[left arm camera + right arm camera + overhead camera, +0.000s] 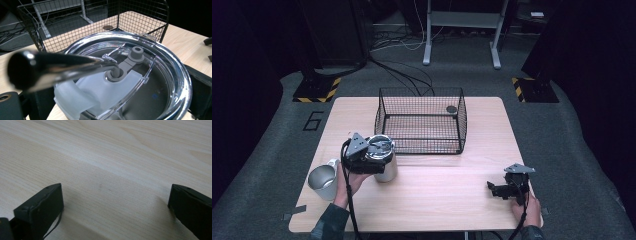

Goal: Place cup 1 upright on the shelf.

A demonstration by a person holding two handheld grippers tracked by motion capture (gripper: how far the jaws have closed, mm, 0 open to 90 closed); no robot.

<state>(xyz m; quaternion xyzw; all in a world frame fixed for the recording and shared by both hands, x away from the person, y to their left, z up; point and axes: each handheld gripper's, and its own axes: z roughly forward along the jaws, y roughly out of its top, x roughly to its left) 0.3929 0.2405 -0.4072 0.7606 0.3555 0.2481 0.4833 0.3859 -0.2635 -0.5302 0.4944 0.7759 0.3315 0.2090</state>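
A steel tumbler (388, 170) with a clear lid (160, 82) stands on the wooden table (447, 200), left of middle. A bent metal straw (62, 65) goes through the grey ring in the lid. My left gripper (379, 159) is shut on the tumbler near its top, one black jaw on each side in the left gripper view. My right gripper (493, 189) rests low over the table's right front, jaws pointing left. In the right gripper view it (115, 202) stands open over bare wood.
A black wire basket (421, 120) stands at the back middle of the table, just beyond the tumbler, with a small dark round object (451, 109) in its far right corner. A steel jug (323, 181) sits at the front left near my left hand.
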